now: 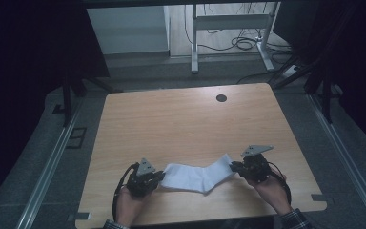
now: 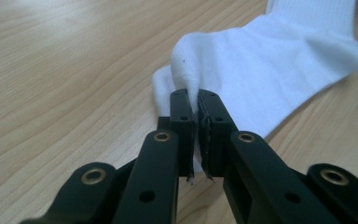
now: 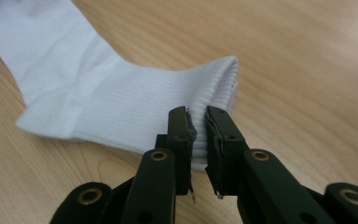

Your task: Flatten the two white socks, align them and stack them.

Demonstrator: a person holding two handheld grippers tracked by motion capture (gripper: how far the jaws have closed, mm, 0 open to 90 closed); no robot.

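A: Room to move?

B: Plenty. Wooden table (image 1: 186, 119) bare from the middle up to the far edge, apart from a dark round hole (image 1: 221, 98) near the far right. Left and right edges well apart from both tools. Near edge close under the hands.

A: Left side?

B: Left gripper (image 1: 153, 179) near the front edge, left of centre, held in the left hand (image 1: 129, 202). Clamped on the toe end of the white sock (image 1: 198, 175). In the left gripper view, jaws pinch a raised fold of the fabric (image 2: 261, 70), rest of it lying flat on the wood beyond.

A: Sock itself?

B: Stretched between the two tools, bent at the heel, mostly lying on the table near the front edge.

A: Right side?

B: Right gripper (image 1: 233, 167) right of centre, a bit farther from the front edge than the left, in the right hand (image 1: 269, 188). Closed on the ribbed cuff (image 3: 214, 88), pads on either side of the cuff's edge.
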